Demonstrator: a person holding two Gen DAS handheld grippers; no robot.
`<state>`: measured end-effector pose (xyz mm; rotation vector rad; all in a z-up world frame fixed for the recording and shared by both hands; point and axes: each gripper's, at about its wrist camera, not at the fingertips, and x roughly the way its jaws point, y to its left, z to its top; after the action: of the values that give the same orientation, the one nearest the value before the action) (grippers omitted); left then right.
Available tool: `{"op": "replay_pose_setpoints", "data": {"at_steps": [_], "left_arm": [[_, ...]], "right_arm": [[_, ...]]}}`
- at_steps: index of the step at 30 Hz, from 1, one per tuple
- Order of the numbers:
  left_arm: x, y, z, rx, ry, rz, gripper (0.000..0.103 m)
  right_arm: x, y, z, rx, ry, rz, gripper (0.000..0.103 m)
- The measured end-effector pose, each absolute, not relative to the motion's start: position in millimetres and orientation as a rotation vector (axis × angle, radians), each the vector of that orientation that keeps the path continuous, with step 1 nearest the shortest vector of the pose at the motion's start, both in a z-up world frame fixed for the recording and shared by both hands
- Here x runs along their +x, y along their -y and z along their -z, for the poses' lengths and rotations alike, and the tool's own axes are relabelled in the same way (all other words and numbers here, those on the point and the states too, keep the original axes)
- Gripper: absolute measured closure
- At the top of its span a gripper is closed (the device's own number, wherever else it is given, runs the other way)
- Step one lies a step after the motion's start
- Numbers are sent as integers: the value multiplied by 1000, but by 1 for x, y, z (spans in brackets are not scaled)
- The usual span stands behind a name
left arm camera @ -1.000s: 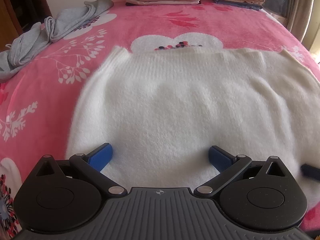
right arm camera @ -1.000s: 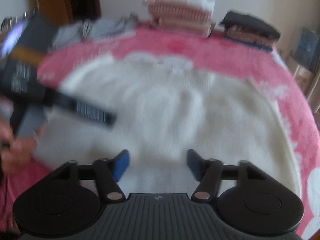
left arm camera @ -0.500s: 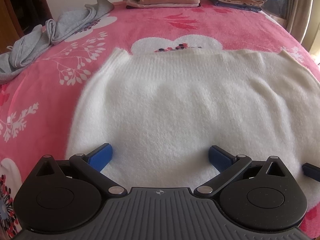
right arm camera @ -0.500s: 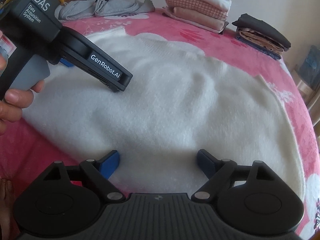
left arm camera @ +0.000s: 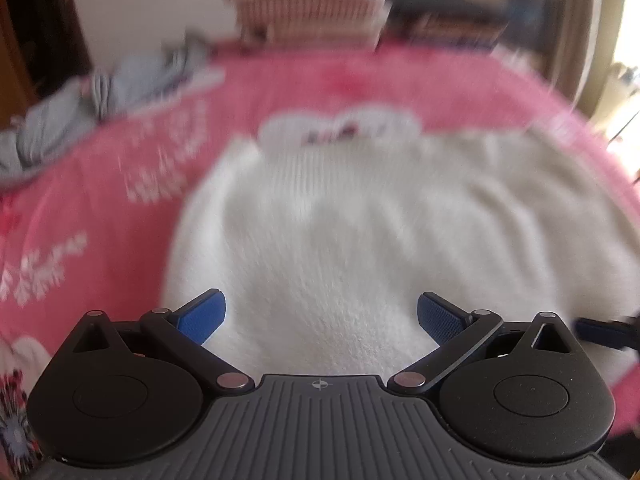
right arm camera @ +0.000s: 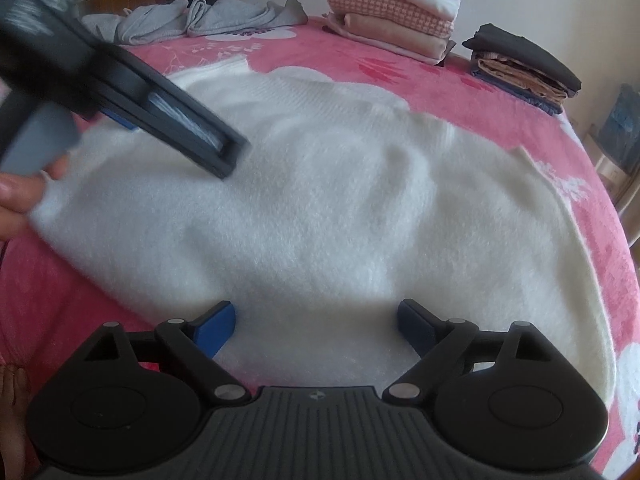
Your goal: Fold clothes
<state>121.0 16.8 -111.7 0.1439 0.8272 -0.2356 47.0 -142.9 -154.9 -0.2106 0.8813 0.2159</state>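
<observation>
The bed [right arm camera: 460, 92], under its pink flowered blanket, fills both my views, and the white sweater [right arm camera: 320, 200] lies spread across the middle of it, near edge toward me, ribbed hem at the far side. It is partly folded, by the look of it, with a loose flap showing at the right edge.

Beyond it sit two folded stacks, a pink-and-white one [right arm camera: 392, 20] and a dark one [right arm camera: 524, 64], so I judge the job well along. A grey garment [right arm camera: 200, 20] lies crumpled at the far left, not yet folded.

My left gripper [left arm camera: 320, 316] has its jaws wide apart with nothing between them; only sweater shows below. That view has gone blurred where it was sharp half a second ago, and the stacks sit lower in it now, so I have it lifting and tilting off the cloth. From the right view it hangs over the sweater's left part, with a hand [right arm camera: 16, 200] on its grip.

My right gripper [right arm camera: 316, 324] has just been opening its jaws; they stand released over the near edge, gripping nothing.

With both grippers free, the sweater stays where it lies; I reckon the next grasp sets up another fold.
</observation>
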Motion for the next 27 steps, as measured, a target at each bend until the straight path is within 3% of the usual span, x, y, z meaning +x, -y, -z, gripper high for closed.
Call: {"op": "replay_pose_setpoints", "data": {"at_steps": [6, 14, 19, 23, 27], "left_arm": [[87, -97, 101, -38, -724, 191, 0], [103, -160, 124, -304, -853, 219, 1], [120, -158, 137, -402, -858, 336, 6], [141, -153, 150, -407, -869, 344, 22], [160, -155, 164, -453, -900, 351, 24]], "right_arm": [[48, 142, 155, -197, -887, -211, 10], [50, 141, 154, -186, -898, -202, 8], [50, 141, 153, -183, -902, -200, 8], [51, 141, 153, -185, -905, -199, 8], [51, 141, 153, -186, -907, -200, 8]]}}
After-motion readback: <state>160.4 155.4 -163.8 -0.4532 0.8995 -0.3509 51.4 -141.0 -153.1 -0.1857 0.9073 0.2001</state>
